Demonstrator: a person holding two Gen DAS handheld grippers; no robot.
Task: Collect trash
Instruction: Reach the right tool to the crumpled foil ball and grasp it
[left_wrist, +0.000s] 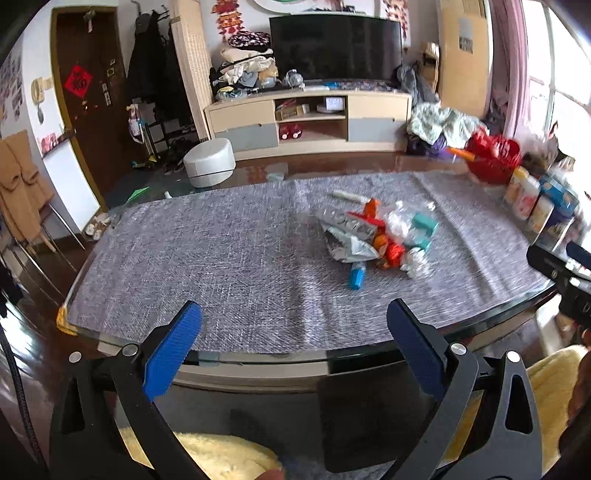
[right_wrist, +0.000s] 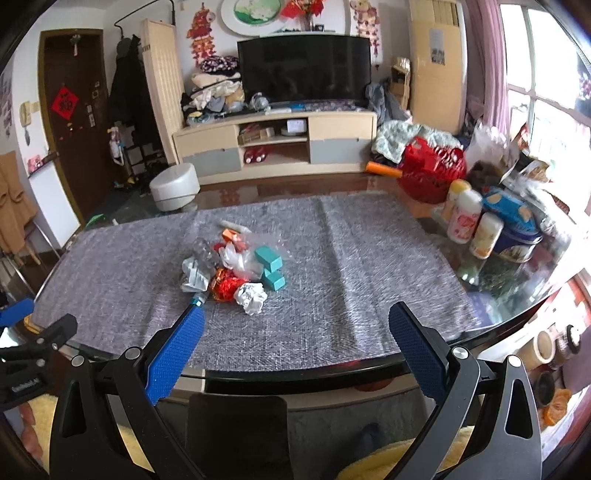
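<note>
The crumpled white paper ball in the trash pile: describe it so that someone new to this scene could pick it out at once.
On the grey table runner, find the small trash pile near the middle. The crumpled white paper ball sits at the pile's near edge, just below the two teal boxes and right of the shiny red wrapper. It is the only plain white, tightly wadded lump there.

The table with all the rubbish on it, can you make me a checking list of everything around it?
Surface: grey cloth over a glass-topped table.
Job's things: trash pile mid-cloth, with teal boxes, crumpled paper, foil wrappers.
Clutter: bottles, red basket, far right.
Grippers: left gripper and right gripper open, empty.
Cables: nothing seen.
Surroundings: TV, cabinet, door.
</note>
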